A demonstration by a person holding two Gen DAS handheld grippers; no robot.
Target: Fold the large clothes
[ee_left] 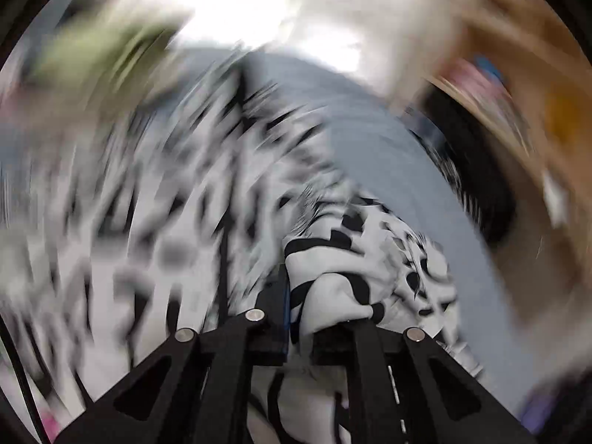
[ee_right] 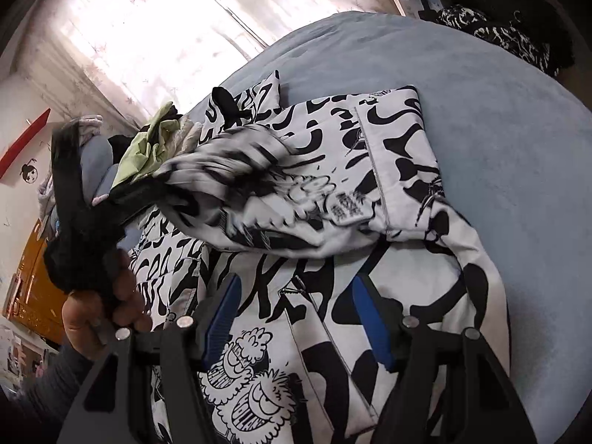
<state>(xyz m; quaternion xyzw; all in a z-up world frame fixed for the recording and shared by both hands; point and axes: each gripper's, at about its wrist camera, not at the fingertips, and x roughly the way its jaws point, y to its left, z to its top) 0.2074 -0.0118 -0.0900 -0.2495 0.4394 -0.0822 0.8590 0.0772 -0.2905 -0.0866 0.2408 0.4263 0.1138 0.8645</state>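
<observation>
A large white garment with black cartoon print point(ee_right: 333, 192) lies spread on the pale blue bed point(ee_right: 481, 118). My left gripper point(ee_left: 314, 318) is shut on a bunched fold of this garment point(ee_left: 355, 266); the left wrist view is heavily motion-blurred. In the right wrist view the left gripper point(ee_right: 155, 188), held by a hand point(ee_right: 100, 310), carries a blurred flap of the garment point(ee_right: 229, 162) above the rest. My right gripper point(ee_right: 296, 314) is open and empty, its blue pads point(ee_right: 370, 318) hovering just above the garment's near part.
A light green cloth and other clothes point(ee_right: 148, 148) are piled at the bed's far left. A dark patterned garment point(ee_right: 495, 33) lies at the far right edge. A curtained window point(ee_right: 166, 29) is behind the bed. An orange cabinet point(ee_right: 33, 288) stands at left.
</observation>
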